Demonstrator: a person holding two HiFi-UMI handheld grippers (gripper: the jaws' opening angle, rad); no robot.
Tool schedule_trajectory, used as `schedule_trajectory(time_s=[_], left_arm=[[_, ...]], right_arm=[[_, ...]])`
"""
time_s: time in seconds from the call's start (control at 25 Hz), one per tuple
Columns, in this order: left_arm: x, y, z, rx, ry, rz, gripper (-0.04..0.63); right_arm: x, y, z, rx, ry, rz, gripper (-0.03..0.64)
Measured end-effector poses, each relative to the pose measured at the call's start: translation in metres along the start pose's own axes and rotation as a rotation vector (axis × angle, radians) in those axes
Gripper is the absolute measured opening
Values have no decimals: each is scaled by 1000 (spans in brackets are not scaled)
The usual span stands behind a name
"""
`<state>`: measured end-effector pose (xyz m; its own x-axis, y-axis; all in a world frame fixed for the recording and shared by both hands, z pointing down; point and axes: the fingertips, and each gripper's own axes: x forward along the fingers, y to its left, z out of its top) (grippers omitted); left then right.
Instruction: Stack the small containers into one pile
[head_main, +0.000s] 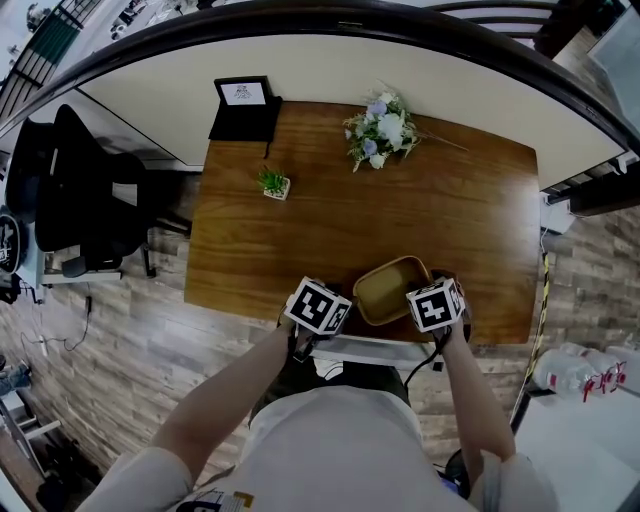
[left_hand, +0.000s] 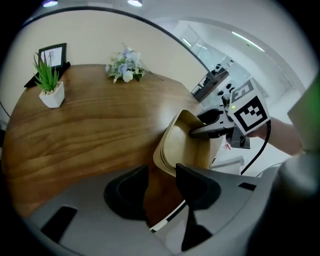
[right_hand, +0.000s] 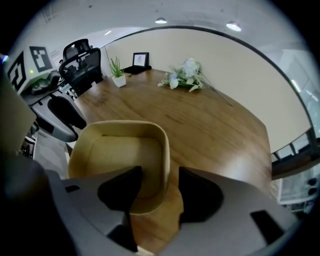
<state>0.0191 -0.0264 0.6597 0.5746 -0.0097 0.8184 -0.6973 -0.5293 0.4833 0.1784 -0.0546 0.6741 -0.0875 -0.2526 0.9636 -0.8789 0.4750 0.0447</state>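
Right gripper view, fingers: the right gripper (right_hand: 155, 192) has its 2 fingers (right_hand: 120, 192) apart, straddling the near wall of the tan containers (right_hand: 117, 145). 1 finger is inside and 1 outside, with a gap showing beside the wall, so there is no clamp.
Likely reason: with loose fingers around the wall, the pile seems to be set down and resting on the worktop (right_hand: 210, 125).
Left fingers: the left gripper (left_hand: 160, 186) also has its fingers apart, with only bare worktop between them. The pile's edge lies just beyond the finger nearer the right gripper, untouched.
Pile: several rims nest together, so stacking looks done or nearly so.
Hand pose: both grippers point steeply down, 1 at each side of the pile, with the forearms reaching in from the near edge.
Farther out: potted plant (left_hand: 50, 87), flowers (left_hand: 124, 67) and picture frame (left_hand: 52, 54) sit well beyond the fingers.
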Motion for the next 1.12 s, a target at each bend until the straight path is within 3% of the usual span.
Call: schedule_trajectory(time_s=[0.28,0.44,0.64,0.76,0.92,1.12], left_arm=[[4,1,4,-38,-25,-3,160],[6,6,3,-88,-32,-38,201],[3,7,4,-31,-42,-8,209],[-5,4,8,-5,-58,16,209],[-35,3,27,66,-148,78,210],[-97,-1,71,147,-328,136,202]], right_arm=[[14,2,-3,30,10,49,216],[17,3,-2,69,-13,100,209],[12,0,-2,74,-22,87,228],[2,-5,4,91,-58,65,203],[-27,-2,24,100,-142,64,199],[-93,-1,71,117,-360,74,198]])
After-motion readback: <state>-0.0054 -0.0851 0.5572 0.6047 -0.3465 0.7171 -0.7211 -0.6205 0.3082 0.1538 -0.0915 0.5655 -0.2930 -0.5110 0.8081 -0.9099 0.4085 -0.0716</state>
